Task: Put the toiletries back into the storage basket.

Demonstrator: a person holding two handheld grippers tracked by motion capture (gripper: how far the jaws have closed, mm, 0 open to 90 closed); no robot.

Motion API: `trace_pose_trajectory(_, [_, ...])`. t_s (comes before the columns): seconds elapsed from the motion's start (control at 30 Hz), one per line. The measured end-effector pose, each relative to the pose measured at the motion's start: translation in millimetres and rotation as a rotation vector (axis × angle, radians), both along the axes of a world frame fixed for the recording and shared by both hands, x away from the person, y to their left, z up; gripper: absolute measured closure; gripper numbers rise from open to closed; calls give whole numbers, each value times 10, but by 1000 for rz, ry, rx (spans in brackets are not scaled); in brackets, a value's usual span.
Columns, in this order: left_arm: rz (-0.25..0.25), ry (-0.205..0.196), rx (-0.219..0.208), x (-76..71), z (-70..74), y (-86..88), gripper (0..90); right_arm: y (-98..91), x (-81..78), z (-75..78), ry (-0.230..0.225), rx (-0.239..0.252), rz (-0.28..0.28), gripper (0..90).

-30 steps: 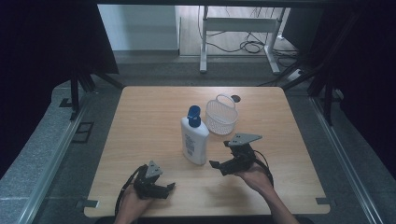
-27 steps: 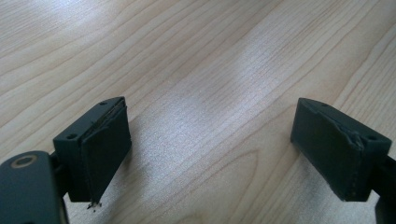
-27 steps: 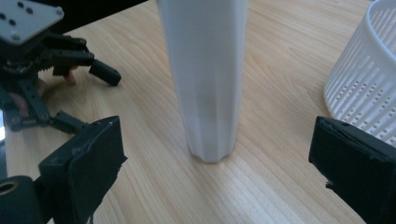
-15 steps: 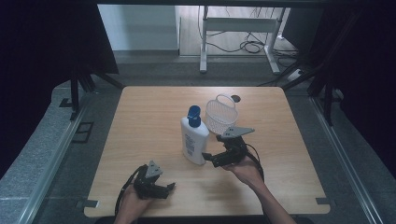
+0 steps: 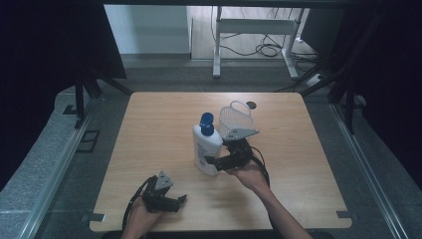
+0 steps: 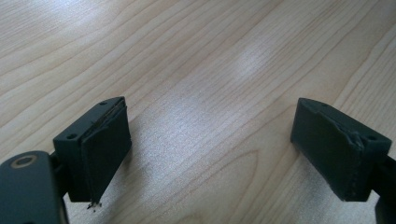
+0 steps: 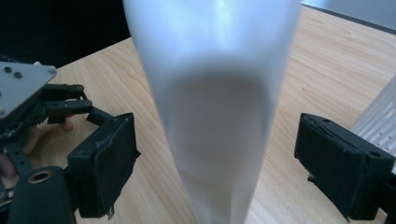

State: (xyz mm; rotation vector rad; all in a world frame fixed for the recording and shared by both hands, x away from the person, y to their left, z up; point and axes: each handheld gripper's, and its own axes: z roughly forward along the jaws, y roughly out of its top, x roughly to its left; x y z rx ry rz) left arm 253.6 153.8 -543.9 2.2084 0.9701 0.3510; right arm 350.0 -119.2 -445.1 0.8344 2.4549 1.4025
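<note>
Two black jaws of the right gripper (image 7: 215, 168) on either side of the white bottle (image 7: 215, 112), just closing in, with gaps to both pads (image 7: 107, 168); not yet pressing. Bottle upright near the middle of the wooden table (image 5: 308, 164), blue cap (image 5: 207, 124) on top, the right gripper (image 5: 213, 162) level at its lower part. Behind, wrist bent slightly, right forearm (image 5: 271, 199) slanting in from the bottom edge. Just beside the bottle, toward the far side, a small white mesh basket (image 5: 236, 117).

Wide apart, the jaws of the left gripper (image 6: 210, 154), bare wood between them. Left gripper (image 5: 171, 201) low near the front edge, left hand (image 5: 142, 214) around its body.
</note>
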Motion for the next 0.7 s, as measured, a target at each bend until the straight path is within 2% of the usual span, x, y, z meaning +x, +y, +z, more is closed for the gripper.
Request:
trace_pose_trajectory(0.3, [0,-1,-1,0,-1,0,114,138,72,12,-13,-12,-2,164])
trace_pose_trajectory(0.7, [0,0,0,0,0,0,114,239,108,38,-46,-29,-1,313])
